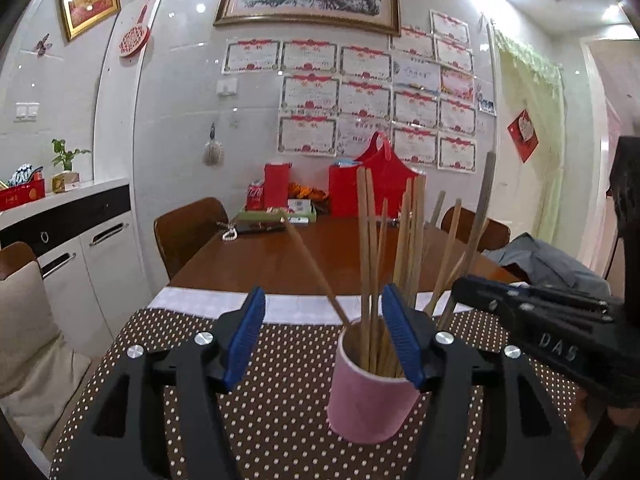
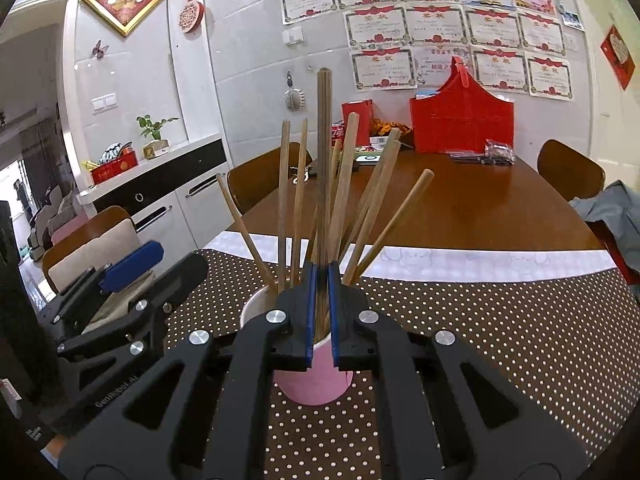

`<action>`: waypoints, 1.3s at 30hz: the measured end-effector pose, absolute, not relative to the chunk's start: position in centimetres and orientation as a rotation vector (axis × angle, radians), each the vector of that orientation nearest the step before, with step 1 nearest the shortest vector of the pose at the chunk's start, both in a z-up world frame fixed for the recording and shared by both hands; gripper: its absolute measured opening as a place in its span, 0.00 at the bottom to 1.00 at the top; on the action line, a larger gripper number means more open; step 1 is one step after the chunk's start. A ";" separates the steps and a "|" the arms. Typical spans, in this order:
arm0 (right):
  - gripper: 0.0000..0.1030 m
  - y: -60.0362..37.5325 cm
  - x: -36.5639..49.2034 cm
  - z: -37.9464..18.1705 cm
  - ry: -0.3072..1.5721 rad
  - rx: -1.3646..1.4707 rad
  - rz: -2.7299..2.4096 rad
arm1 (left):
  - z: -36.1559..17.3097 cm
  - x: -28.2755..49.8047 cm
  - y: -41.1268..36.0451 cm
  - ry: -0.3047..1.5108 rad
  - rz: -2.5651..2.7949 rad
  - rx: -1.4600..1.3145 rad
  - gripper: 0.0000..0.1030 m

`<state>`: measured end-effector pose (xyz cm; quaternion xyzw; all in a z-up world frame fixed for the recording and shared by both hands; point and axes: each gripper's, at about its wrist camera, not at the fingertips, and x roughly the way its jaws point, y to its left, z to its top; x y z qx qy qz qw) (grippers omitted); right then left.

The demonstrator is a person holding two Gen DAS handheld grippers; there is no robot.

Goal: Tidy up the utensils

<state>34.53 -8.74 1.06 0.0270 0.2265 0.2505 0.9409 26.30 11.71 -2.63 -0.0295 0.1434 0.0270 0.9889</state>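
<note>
Chopsticks standing in a pink cup on a polka-dot mat

Left wrist view: the left gripper is spread wide, holding nothing, its right blue pad at the rim of the pink cup at lower centre; wooden chopsticks stand near upright, tops fanning upward.
Right wrist view: the right gripper is pinched on a dark chopstick, its long axis vertical, above the cup on the mat.

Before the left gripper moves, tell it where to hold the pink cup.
Grip the pink cup on its bare side wall below the rim, coming in level from the front. The chopsticks fan out above the rim, and the right gripper already occupies the top. The left gripper is open.
</note>
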 end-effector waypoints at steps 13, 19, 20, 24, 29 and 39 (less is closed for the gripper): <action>0.56 -12.5 27.2 3.9 0.337 0.077 0.424 | -0.3 20.7 10.4 0.258 0.011 -0.089 0.67; 0.64 -14.5 22.0 4.8 0.266 0.071 0.358 | 1.2 17.1 8.6 0.238 0.000 -0.049 0.69; 0.65 -14.8 20.9 4.9 0.252 0.064 0.347 | 1.4 16.4 8.3 0.233 -0.004 -0.042 0.69; 0.71 -15.9 17.8 4.9 0.231 0.072 0.321 | 1.9 13.6 7.7 0.213 -0.017 -0.031 0.70; 0.76 -16.7 15.0 4.6 0.228 0.087 0.298 | 1.9 10.9 7.3 0.194 -0.033 -0.035 0.72; 0.88 -16.3 11.1 4.3 0.185 0.066 0.253 | 1.1 7.2 6.6 0.166 -0.071 -0.042 0.74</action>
